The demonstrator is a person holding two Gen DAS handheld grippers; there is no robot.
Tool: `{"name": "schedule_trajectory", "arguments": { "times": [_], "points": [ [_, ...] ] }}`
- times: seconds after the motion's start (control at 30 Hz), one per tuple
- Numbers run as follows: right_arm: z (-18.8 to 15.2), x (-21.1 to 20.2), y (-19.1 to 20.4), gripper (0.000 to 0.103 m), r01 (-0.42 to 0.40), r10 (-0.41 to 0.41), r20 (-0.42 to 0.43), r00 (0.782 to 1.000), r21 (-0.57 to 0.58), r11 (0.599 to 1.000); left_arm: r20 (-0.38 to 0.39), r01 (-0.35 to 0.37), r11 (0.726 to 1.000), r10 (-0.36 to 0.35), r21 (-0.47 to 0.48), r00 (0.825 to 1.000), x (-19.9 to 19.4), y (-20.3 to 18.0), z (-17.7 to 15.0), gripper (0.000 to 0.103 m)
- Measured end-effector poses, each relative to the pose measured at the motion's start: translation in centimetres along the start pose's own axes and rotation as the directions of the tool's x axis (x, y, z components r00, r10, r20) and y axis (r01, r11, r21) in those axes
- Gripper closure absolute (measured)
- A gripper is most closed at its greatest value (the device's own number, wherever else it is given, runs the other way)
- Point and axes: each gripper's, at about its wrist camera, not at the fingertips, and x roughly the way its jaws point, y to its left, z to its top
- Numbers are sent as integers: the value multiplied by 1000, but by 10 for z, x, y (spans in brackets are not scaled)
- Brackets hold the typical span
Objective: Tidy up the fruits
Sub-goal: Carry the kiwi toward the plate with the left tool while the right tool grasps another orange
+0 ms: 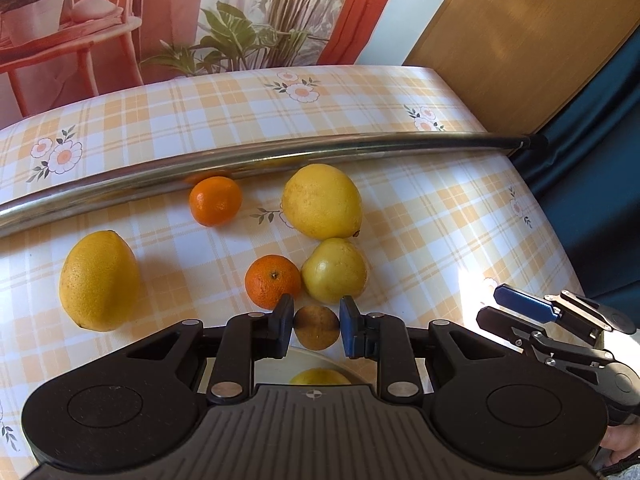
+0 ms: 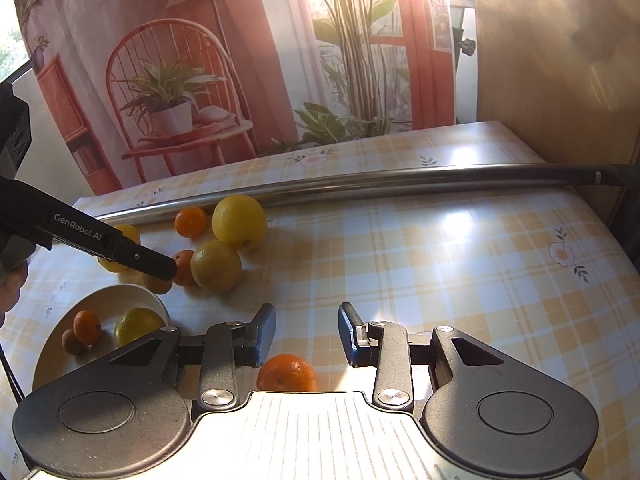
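My left gripper (image 1: 317,318) is shut on a small brown fruit (image 1: 316,330), held just above the far rim of a white plate (image 1: 276,368). In the right wrist view the same gripper (image 2: 168,270) and brown fruit (image 2: 158,285) show over the plate (image 2: 108,300), which holds a tangerine (image 2: 86,326), another small brown fruit (image 2: 73,341) and a yellow fruit (image 2: 138,326). On the cloth beyond lie two tangerines (image 1: 216,201) (image 1: 272,280), a yellow apple (image 1: 334,270) and two large lemons (image 1: 322,200) (image 1: 98,280). My right gripper (image 2: 307,332) is open, and a tangerine (image 2: 286,372) lies on the table behind its fingers.
A shiny metal bar (image 1: 280,160) runs across the checked tablecloth behind the fruit. A wooden panel (image 1: 528,40) stands at the right and a printed backdrop at the back. The right gripper (image 1: 492,308) shows at the left wrist view's right edge. Bare cloth (image 2: 440,280) spreads to the right.
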Motion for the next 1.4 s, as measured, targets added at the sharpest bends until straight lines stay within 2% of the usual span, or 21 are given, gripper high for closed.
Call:
{"name": "schedule_trajectory", "arguments": {
  "times": [0.2,0.33,0.47,0.73,0.93,1.1,1.4],
  "points": [
    [-1,-1,4,70,2,-2,-3,1000,-16,1000,91,-20,1000,20,-2,996,-29,5,-10,77],
    [-2,-1,3,69,1,-1,-7,1000,-17,1000,178,-31,999,35,-26,983,-58,11,-31,77],
    [-5,2,5,69,0,-1,-21,1000,-20,1000,228,-50,996,65,-72,972,-79,22,-55,77],
    [-10,2,11,62,-8,7,-38,999,-29,1000,269,-115,985,148,-132,952,-98,39,-95,77],
    [-15,5,10,58,-2,0,-77,997,-25,1000,315,-137,981,175,-139,933,-106,38,-118,77],
    [-18,8,9,57,12,-15,-109,994,-26,1000,321,-151,982,180,-114,930,-103,34,-130,77],
    [-21,17,11,58,-7,6,-134,991,-7,1000,300,-127,985,158,-120,941,-97,37,-143,77]
  ]
}}
